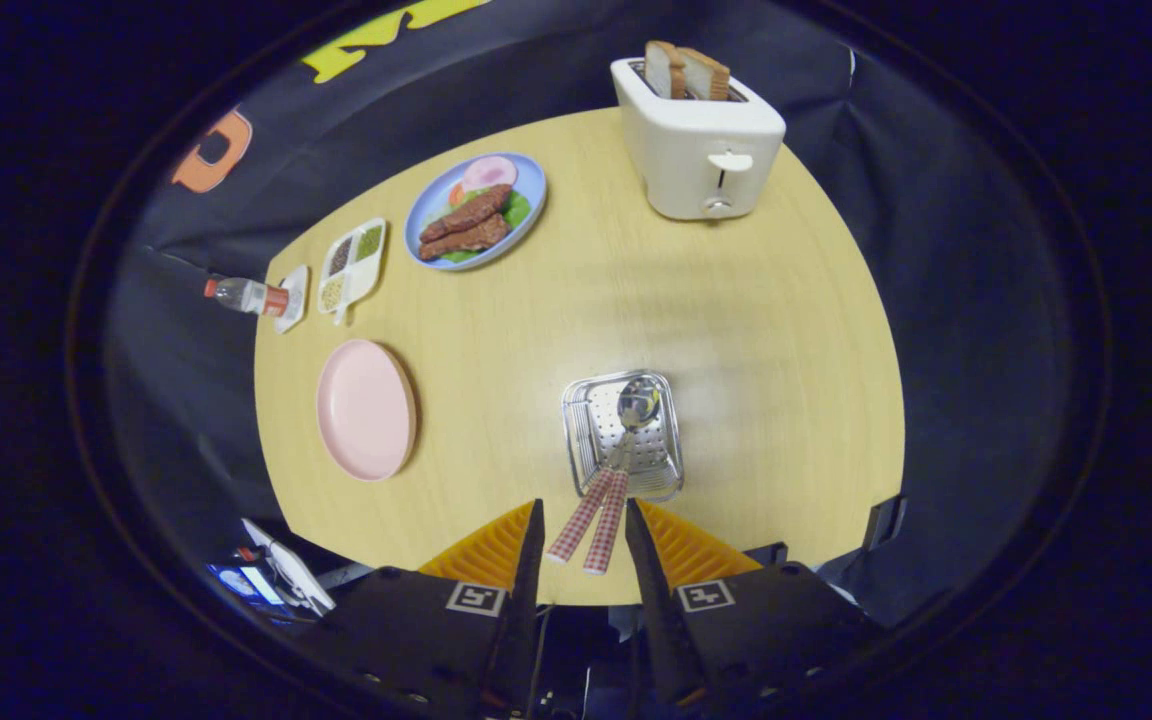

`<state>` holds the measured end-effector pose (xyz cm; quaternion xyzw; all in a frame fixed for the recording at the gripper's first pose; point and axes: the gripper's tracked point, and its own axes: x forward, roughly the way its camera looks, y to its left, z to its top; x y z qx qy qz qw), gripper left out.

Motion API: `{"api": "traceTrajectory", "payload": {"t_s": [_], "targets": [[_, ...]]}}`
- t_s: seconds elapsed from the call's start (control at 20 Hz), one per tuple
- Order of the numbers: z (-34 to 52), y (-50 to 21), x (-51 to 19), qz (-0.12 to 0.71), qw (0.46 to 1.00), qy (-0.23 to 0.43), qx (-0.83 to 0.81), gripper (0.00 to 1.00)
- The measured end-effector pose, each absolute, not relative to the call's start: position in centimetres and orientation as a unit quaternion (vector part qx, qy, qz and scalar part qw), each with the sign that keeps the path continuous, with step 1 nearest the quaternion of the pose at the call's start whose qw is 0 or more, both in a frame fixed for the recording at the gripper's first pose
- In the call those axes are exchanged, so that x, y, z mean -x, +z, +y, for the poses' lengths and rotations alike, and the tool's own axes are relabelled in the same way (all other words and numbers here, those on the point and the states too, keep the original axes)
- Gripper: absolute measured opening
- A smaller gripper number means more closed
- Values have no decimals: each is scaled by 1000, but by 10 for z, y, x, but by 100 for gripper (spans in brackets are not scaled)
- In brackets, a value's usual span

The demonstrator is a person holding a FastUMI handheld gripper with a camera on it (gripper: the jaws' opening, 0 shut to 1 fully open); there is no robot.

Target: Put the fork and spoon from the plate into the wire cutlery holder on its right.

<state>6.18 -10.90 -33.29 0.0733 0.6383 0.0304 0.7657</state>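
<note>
Even, fairly bright light falls from overhead on the table (756, 330), with a pale sheen at its middle and another just right of the wire cutlery holder (624, 432). Shadows are soft and short; the toaster (701, 145) at 12 o'clock throws only a faint one. Fisheye bending curves the table's edges strongly. The centre is sharp; things toward 8 and 9 o'clock go soft and dim. The tongs (583, 535), spread apart at 6 o'clock, sit in shade.
</note>
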Motion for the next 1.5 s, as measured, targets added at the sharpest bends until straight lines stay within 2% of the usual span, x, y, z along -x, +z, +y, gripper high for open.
{"api": "traceTrajectory", "payload": {"t_s": [0.2, 0.5, 0.75, 0.85, 0.9, 1.1, 1.35, 1.5], "targets": [[-81, -312, -61, 582, 810, 45, -60, 76], [-27, -250, -69, 443, 893, 57, -60, 88], [2, -194, -61, 338, 938, 72, -30, 89], [15, -169, -57, 283, 956, 76, -19, 98], [14, -156, -52, 254, 965, 67, -12, 98], [19, -110, -40, 151, 988, 31, 16, 98], [28, -45, 8, 6, 1000, 11, 8, 96], [41, -27, 33, -45, 999, 7, 13, 96]]}}
